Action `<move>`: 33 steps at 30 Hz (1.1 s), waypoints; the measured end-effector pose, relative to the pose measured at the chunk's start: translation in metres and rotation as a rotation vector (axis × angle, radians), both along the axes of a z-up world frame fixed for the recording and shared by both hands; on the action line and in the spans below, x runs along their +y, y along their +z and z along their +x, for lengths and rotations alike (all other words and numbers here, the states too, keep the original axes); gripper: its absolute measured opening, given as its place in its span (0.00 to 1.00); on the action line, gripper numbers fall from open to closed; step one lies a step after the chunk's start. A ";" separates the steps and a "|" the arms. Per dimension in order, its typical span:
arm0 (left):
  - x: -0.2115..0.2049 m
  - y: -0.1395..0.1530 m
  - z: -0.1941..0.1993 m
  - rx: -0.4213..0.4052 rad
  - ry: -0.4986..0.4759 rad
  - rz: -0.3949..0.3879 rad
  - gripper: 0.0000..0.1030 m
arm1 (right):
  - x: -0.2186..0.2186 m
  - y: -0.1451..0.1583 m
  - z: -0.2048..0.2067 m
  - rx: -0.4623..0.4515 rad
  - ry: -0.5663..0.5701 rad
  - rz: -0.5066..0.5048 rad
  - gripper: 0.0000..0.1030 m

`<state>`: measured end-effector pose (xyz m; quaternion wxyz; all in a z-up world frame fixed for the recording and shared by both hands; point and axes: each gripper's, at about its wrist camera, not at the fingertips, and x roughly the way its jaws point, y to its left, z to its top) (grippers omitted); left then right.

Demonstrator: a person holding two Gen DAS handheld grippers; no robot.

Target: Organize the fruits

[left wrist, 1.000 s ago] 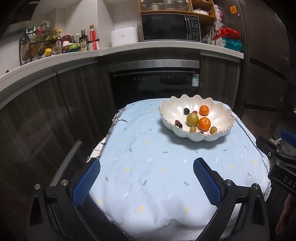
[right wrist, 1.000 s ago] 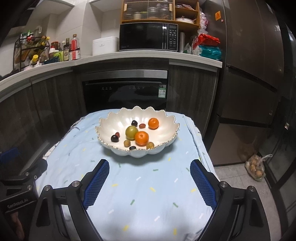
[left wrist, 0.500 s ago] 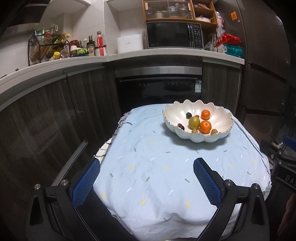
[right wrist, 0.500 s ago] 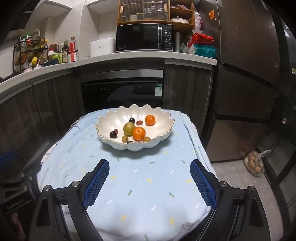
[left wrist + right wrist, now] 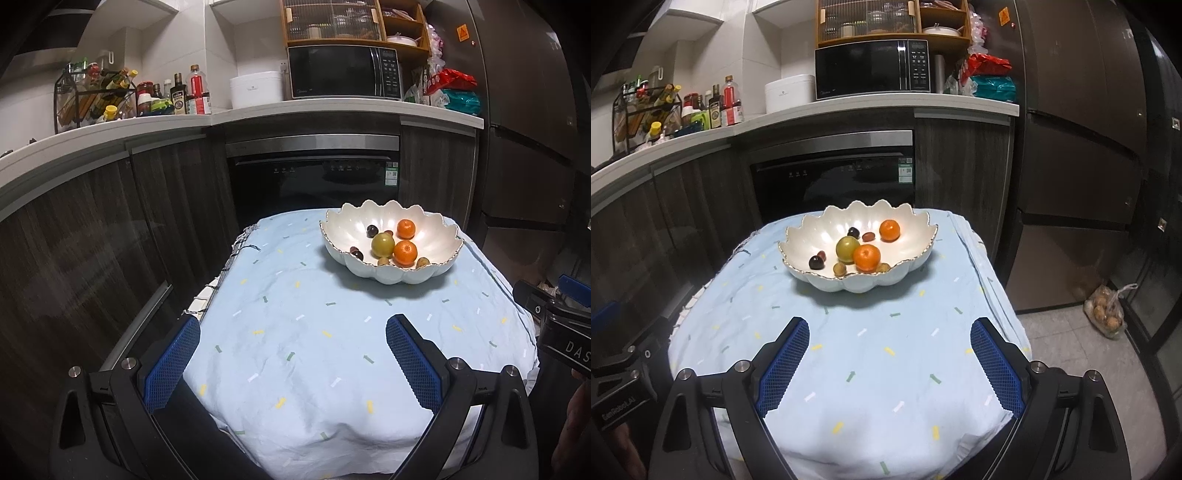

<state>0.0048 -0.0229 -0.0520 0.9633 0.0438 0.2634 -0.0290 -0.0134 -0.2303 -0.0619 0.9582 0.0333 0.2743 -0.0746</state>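
A white scalloped bowl (image 5: pixel 439 242) (image 5: pixel 908 266) stands at the far end of a table under a pale blue cloth (image 5: pixel 332 332) (image 5: pixel 879 350). Inside lie two oranges (image 5: pixel 405 253) (image 5: pixel 867 257), a green round fruit (image 5: pixel 382 245) (image 5: pixel 847 249) and several small dark and brownish fruits. My left gripper (image 5: pixel 293 363) hangs open over the table's near left part, nothing between its blue pads. My right gripper (image 5: pixel 890 363) is open too, empty, over the near edge, well short of the bowl.
Dark cabinets and a built-in oven (image 5: pixel 834 177) stand behind the table, with a microwave (image 5: pixel 873 68) and bottles on the counter. A tall fridge (image 5: pixel 1082 147) is on the right. A bag of produce (image 5: pixel 1106 314) lies on the floor by it.
Both views have pulled back and tilted up a little: the bowl looks smaller and farther, and more of the table's near edge shows. Both grippers stayed open and empty.
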 end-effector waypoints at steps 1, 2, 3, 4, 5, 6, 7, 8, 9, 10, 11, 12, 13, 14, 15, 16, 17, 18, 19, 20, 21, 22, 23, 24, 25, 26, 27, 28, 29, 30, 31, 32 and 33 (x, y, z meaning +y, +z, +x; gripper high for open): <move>0.000 0.000 0.000 0.001 -0.001 -0.002 1.00 | 0.000 0.000 0.000 -0.002 0.000 0.001 0.88; 0.000 0.001 0.000 0.001 -0.002 -0.003 1.00 | 0.000 0.000 0.000 -0.003 0.000 0.002 0.88; -0.001 0.001 0.000 0.001 -0.003 -0.003 1.00 | -0.001 0.000 0.000 -0.004 0.001 0.003 0.88; -0.001 0.001 0.000 0.001 -0.003 -0.004 1.00 | -0.001 0.000 0.000 -0.005 0.002 0.003 0.88; -0.001 0.001 0.000 0.001 -0.003 -0.004 1.00 | 0.000 0.000 0.000 -0.005 0.003 0.004 0.88; -0.001 0.002 0.000 0.002 -0.004 -0.004 1.00 | 0.000 0.000 0.000 -0.005 0.004 0.005 0.88; -0.001 0.002 0.000 0.000 -0.003 -0.003 1.00 | 0.000 0.000 0.000 -0.005 0.003 0.004 0.88; -0.001 0.002 0.000 -0.003 -0.002 -0.002 1.00 | 0.000 0.000 0.000 -0.007 0.002 0.005 0.88; -0.001 0.002 0.000 -0.005 -0.002 -0.001 1.00 | 0.000 0.000 0.000 -0.008 0.002 0.006 0.88; -0.002 0.002 0.000 -0.005 -0.004 0.000 1.00 | 0.000 0.000 0.000 -0.009 0.003 0.006 0.88; -0.002 0.002 0.000 -0.005 -0.006 0.000 1.00 | 0.000 0.000 0.000 -0.010 0.004 0.006 0.88; -0.003 0.002 0.001 -0.006 -0.007 0.001 1.00 | 0.001 0.000 0.000 -0.010 0.006 0.007 0.88; -0.003 0.002 0.001 -0.005 -0.008 0.000 1.00 | 0.000 -0.001 0.000 -0.010 0.006 0.009 0.88; -0.003 0.002 0.001 -0.004 -0.009 0.000 1.00 | 0.000 -0.001 -0.001 -0.009 0.006 0.010 0.88; -0.003 0.002 0.001 -0.003 -0.010 0.000 1.00 | 0.000 -0.001 0.000 -0.008 0.005 0.012 0.88; -0.003 0.002 0.000 -0.002 -0.012 -0.001 1.00 | -0.001 -0.001 -0.001 -0.007 0.005 0.013 0.88; -0.003 0.002 0.001 -0.001 -0.013 -0.001 1.00 | -0.001 -0.001 -0.001 -0.006 0.005 0.014 0.88; -0.003 0.002 0.001 0.000 -0.015 -0.001 1.00 | -0.001 -0.001 -0.001 -0.006 0.005 0.015 0.88; -0.004 0.002 0.001 0.001 -0.017 -0.001 1.00 | -0.002 0.000 0.000 -0.007 0.006 0.016 0.88; -0.004 0.002 0.001 0.001 -0.018 -0.001 1.00 | -0.001 0.001 -0.001 -0.009 0.007 0.017 0.88; -0.004 0.002 0.001 0.002 -0.017 -0.002 1.00 | -0.001 0.001 -0.001 -0.010 0.009 0.017 0.88; -0.004 0.002 0.001 0.003 -0.015 -0.002 1.00 | -0.001 0.001 -0.001 -0.010 0.010 0.016 0.88; -0.004 0.003 0.001 0.002 -0.015 -0.002 1.00 | -0.001 0.001 -0.001 -0.010 0.010 0.016 0.88; -0.004 0.003 0.000 0.000 -0.014 -0.002 1.00 | -0.001 0.001 -0.001 -0.011 0.010 0.018 0.88; -0.004 0.004 0.000 -0.001 -0.012 -0.002 1.00 | -0.001 0.001 -0.001 -0.011 0.010 0.020 0.88; -0.004 0.003 0.000 -0.002 -0.011 -0.001 1.00 | -0.001 0.000 -0.001 -0.010 0.010 0.020 0.88; -0.004 0.004 0.000 -0.003 -0.008 -0.001 1.00 | -0.001 0.000 -0.001 -0.008 0.009 0.024 0.88; -0.003 0.004 0.000 -0.005 -0.006 -0.002 1.00 | -0.002 0.000 -0.001 -0.005 0.007 0.027 0.88; -0.003 0.004 0.000 -0.006 -0.005 -0.003 1.00 | -0.002 0.000 -0.001 -0.004 0.005 0.029 0.88; -0.004 0.005 0.000 -0.006 -0.004 -0.003 1.00 | -0.003 0.000 -0.001 -0.003 0.004 0.030 0.88; -0.003 0.005 0.000 -0.007 -0.002 -0.002 1.00 | -0.003 0.000 0.000 -0.003 0.003 0.030 0.88; -0.003 0.005 0.000 -0.007 -0.002 -0.005 1.00 | -0.003 0.000 0.000 -0.003 0.003 0.029 0.88; -0.003 0.005 0.000 -0.005 -0.003 -0.009 1.00 | -0.003 0.000 -0.001 -0.004 0.003 0.030 0.88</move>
